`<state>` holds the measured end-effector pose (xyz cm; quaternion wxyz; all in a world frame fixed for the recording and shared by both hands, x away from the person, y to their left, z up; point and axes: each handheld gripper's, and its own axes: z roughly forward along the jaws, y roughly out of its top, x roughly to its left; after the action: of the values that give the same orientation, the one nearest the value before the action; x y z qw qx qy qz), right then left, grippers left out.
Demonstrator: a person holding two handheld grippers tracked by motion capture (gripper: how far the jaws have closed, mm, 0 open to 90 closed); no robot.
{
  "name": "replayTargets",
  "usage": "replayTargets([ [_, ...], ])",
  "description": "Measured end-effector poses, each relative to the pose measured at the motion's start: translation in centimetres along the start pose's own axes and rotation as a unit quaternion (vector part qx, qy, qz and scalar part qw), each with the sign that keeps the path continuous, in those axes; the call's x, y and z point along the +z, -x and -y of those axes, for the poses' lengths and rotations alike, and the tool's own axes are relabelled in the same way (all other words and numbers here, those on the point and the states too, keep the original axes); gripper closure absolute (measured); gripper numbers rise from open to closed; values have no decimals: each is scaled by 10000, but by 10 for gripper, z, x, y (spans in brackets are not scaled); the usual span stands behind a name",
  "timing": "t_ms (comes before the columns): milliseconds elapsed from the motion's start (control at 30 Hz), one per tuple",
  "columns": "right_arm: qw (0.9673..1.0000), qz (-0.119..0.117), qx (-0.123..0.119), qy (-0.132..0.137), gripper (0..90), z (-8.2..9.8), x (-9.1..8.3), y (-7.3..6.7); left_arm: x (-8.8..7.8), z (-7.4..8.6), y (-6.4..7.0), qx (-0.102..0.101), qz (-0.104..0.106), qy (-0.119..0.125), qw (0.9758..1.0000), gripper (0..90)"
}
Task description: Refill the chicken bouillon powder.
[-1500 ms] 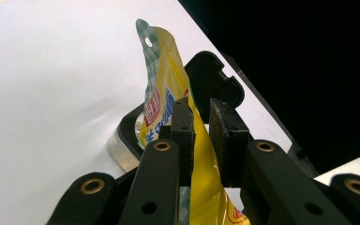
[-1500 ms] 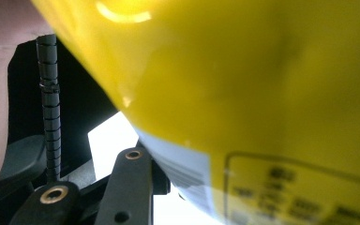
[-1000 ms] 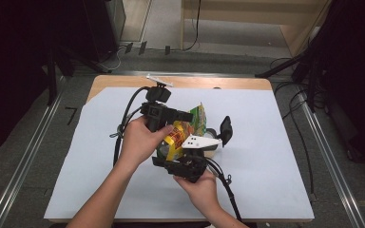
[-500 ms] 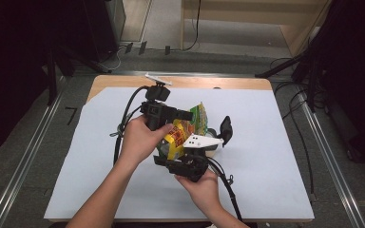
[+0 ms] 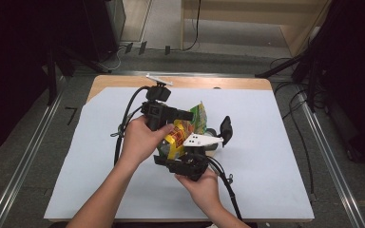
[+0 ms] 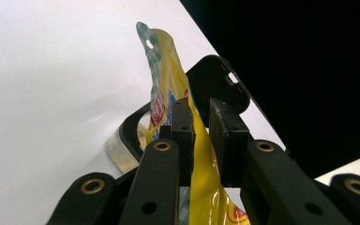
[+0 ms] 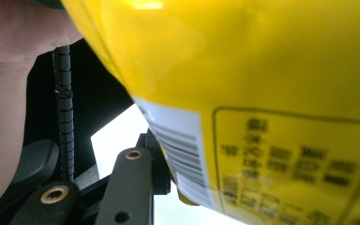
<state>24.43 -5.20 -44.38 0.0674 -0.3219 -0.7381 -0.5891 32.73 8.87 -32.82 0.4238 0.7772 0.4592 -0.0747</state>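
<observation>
Above the white table cover [image 5: 275, 156], my left gripper [image 6: 201, 126] pinches a glossy yellow snack pouch [image 6: 168, 89]; my right gripper's [image 7: 154, 173] grip I cannot tell. Light, crinkly, slippery film: I'd hold its flat sealed edges.

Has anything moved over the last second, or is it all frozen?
Nothing visibly changed. Both hand-held grippers, left and right, keep the yellow pouch between them above the table, and the hands stay where they were.
</observation>
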Motion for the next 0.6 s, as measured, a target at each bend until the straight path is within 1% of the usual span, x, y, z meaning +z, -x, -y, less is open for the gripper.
replayTargets([
  [100, 10000, -20, -18, -6, 677, -1, 0, 0, -1, 0, 1, -10, 1, 11, 10000, 809],
  [233, 10000, -45, -84, 5, 679, -4, -1, -1, -4, 0, 2, -3, 21, 96, 10000, 809],
  [300, 9999, -49, -104, 19, 680, -4, -1, -2, -4, 0, 2, 1, 17, 86, 10000, 809],
  [400, 10000, -53, -76, -15, 681, -4, 0, -1, -3, 0, 1, 1, -10, 26, 10000, 809],
  [533, 10000, -68, -35, -46, 682, -3, 0, 0, -2, 0, 0, -38, -16, 29, 10000, 809],
  [600, 9999, -83, 15, -63, 682, -3, 1, 0, -1, 0, -2, -29, -26, -18, 10000, 808],
])
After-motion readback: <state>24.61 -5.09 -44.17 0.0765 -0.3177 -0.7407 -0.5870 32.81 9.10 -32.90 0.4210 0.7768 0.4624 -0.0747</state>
